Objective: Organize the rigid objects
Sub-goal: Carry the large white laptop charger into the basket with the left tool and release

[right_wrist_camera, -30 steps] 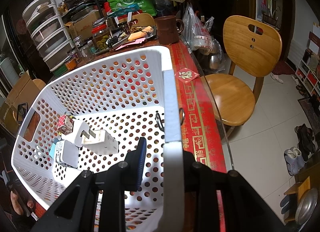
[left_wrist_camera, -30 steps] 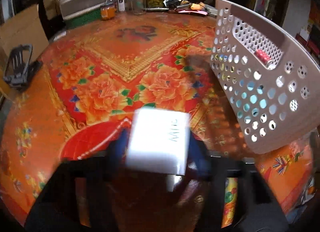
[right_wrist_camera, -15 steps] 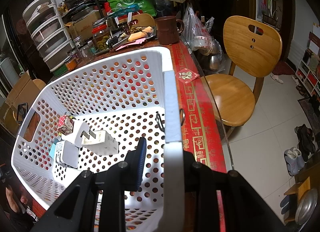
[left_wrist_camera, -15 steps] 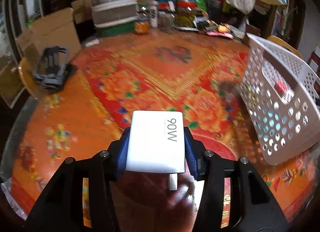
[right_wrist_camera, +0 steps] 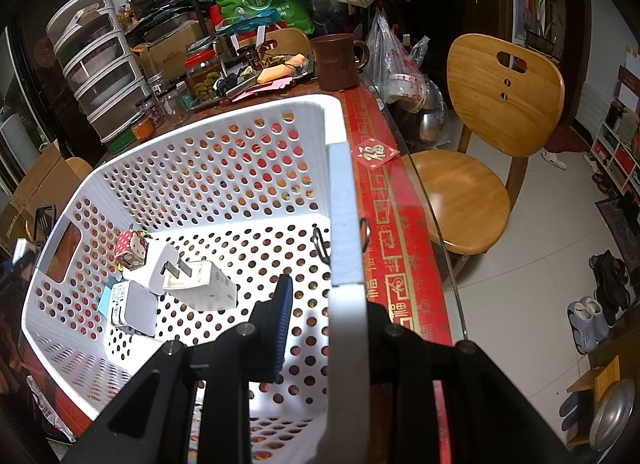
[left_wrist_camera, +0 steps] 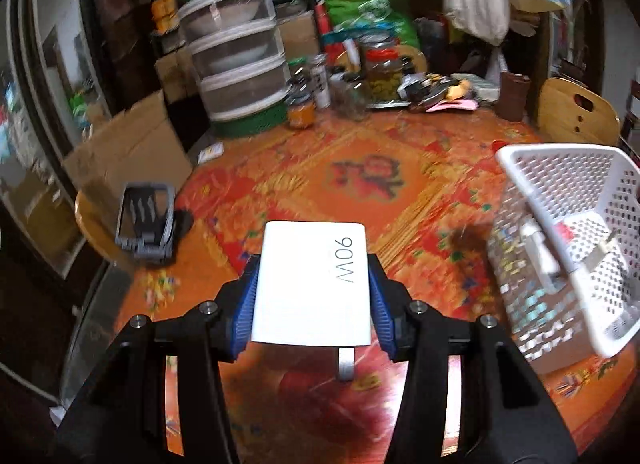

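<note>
My left gripper (left_wrist_camera: 312, 284) is shut on a white 90W charger (left_wrist_camera: 312, 284), its metal prong pointing back toward me, held above the red floral table (left_wrist_camera: 360, 184). The white perforated basket (left_wrist_camera: 580, 224) stands to its right. My right gripper (right_wrist_camera: 320, 304) is shut on the basket's near wall (right_wrist_camera: 344, 224), one blue pad inside and one outside. In the basket lie a white plug charger (right_wrist_camera: 200, 284), a white adapter (right_wrist_camera: 132, 308) and a small Hello Kitty cube (right_wrist_camera: 132, 250).
A black folding stand (left_wrist_camera: 146, 220) sits at the table's left edge. Jars, a drawer unit (left_wrist_camera: 232, 64) and clutter line the far side. A brown mug (right_wrist_camera: 336, 62) stands beyond the basket. A wooden chair (right_wrist_camera: 492, 136) is right of the table.
My left gripper has risen and tilted up with the charger; the view now reaches the far clutter and the basket's open top. The right gripper and basket have not moved.
</note>
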The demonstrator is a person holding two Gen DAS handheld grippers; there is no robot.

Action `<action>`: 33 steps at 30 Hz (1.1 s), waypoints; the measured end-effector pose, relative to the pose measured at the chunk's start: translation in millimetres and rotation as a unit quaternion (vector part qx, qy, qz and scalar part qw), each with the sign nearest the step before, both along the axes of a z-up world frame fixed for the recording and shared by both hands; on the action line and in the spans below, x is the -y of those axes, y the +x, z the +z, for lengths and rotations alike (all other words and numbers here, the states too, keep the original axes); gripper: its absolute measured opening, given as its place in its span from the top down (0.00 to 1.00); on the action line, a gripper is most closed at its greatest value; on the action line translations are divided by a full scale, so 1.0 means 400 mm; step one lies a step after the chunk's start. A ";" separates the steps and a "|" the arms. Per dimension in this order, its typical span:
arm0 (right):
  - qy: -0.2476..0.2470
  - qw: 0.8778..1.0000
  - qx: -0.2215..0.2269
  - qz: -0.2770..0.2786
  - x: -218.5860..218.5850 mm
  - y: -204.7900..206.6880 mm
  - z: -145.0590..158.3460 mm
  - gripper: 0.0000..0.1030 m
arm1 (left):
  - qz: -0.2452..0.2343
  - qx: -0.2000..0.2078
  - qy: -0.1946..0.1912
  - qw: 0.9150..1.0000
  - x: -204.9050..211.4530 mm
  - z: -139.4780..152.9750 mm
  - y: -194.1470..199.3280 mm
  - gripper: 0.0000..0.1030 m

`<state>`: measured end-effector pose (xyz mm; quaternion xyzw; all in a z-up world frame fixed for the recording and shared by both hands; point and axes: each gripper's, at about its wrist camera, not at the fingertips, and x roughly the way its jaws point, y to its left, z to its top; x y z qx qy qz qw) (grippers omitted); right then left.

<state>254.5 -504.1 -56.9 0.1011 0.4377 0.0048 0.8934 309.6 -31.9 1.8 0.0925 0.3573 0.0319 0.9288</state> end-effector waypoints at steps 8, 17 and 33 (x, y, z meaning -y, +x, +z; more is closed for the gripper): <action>0.000 1.000 0.001 0.000 -0.002 -0.001 0.001 0.74 | -0.056 0.020 0.035 0.998 0.171 0.082 0.026 0.55; 0.000 1.000 0.001 0.000 -0.002 -0.001 0.001 0.74 | -0.136 -0.004 0.038 0.990 0.373 0.091 0.044 0.54; 0.000 1.000 0.001 0.000 -0.001 -0.001 0.000 0.74 | -0.220 -0.064 0.062 0.972 0.632 -0.018 0.034 0.54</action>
